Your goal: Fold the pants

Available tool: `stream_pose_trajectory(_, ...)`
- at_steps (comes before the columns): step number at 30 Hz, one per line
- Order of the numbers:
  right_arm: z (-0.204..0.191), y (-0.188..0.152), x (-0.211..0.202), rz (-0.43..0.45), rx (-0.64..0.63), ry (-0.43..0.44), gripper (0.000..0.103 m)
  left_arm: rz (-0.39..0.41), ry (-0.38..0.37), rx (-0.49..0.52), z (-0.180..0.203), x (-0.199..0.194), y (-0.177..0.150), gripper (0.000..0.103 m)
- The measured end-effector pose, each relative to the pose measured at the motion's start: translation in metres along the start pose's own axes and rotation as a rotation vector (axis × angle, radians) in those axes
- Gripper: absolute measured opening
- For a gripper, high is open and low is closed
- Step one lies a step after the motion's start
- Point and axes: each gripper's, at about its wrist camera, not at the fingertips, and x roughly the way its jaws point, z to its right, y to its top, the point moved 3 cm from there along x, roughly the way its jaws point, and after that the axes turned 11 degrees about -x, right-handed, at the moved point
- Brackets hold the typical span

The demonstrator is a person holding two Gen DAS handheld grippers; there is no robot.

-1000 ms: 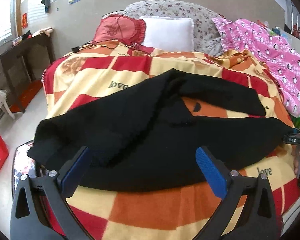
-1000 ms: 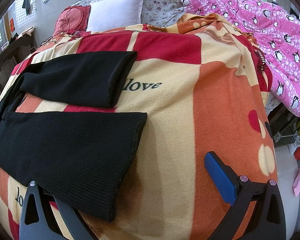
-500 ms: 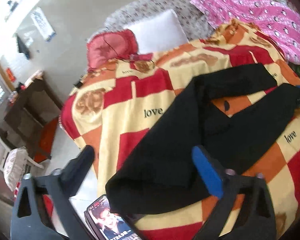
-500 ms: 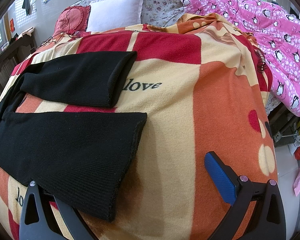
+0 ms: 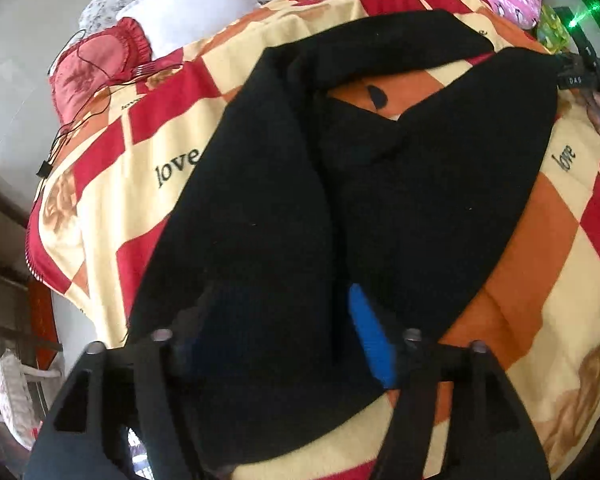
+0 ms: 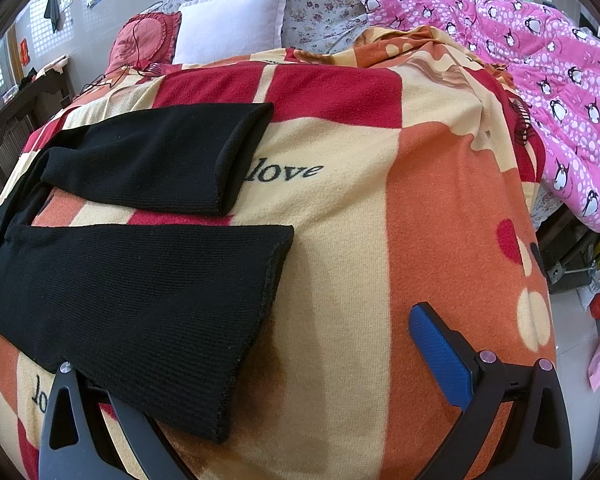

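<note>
Black knit pants lie spread on a bed with a red, orange and cream checked blanket. My left gripper is at the waist end, its jaws partly closed around a bunched fold of the waistband; the blue right pad shows, the left one is hidden by cloth. In the right wrist view both legs lie flat side by side, cuffs toward the right. My right gripper is wide open at the near leg's cuff, its left finger under the cloth edge, its blue right pad over the blanket.
White pillow, red cushion and floral pillow lie at the head of the bed. A pink penguin quilt lies along the right side. A dark wooden table stands left of the bed. Floor lies beyond the bed edges.
My left gripper has swung to the waist end, come down onto the pants and narrowed its jaws around the waistband cloth. The right gripper has not moved.
</note>
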Motion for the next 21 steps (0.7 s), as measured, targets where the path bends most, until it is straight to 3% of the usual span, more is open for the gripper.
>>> stream_pose_trajectory(3,0.001,0.0,0.0,0.0,0.0,-0.001,0.103,-0.026,0.028,0.001,-0.004,0.012,0.003,0.072)
stream_pose_trajectory(6,0.001,0.0,0.0,0.0,0.0,-0.001,0.103,-0.025,-0.01,-0.044,-0.012,0.013,0.004,0.071)
stream_pose_trajectory(8,0.001,0.0,0.0,-0.001,-0.001,-0.001,0.103,-0.024,-0.051,-0.065,-0.016,0.012,0.003,0.038)
stream_pose_trajectory(9,0.001,0.0,0.0,-0.001,-0.001,-0.001,0.103,-0.029,-0.067,-0.078,-0.019,0.01,0.004,0.009)
stream_pose_trajectory(10,0.001,0.0,0.0,0.0,-0.001,-0.001,0.103,-0.02,-0.063,-0.094,-0.024,0.006,0.005,0.006)
stream_pose_trajectory(16,0.001,0.0,0.0,0.0,0.0,0.0,0.103,0.062,0.003,-0.243,-0.088,-0.02,0.035,0.003)
stream_pose_trajectory(18,0.001,0.0,0.0,0.0,0.0,0.0,0.103,0.097,0.101,-0.343,-0.122,-0.02,0.047,0.004)
stream_pose_trajectory(21,0.002,0.0,0.0,0.0,0.0,0.0,0.103,0.089,0.309,-0.57,-0.174,-0.008,0.053,0.024)
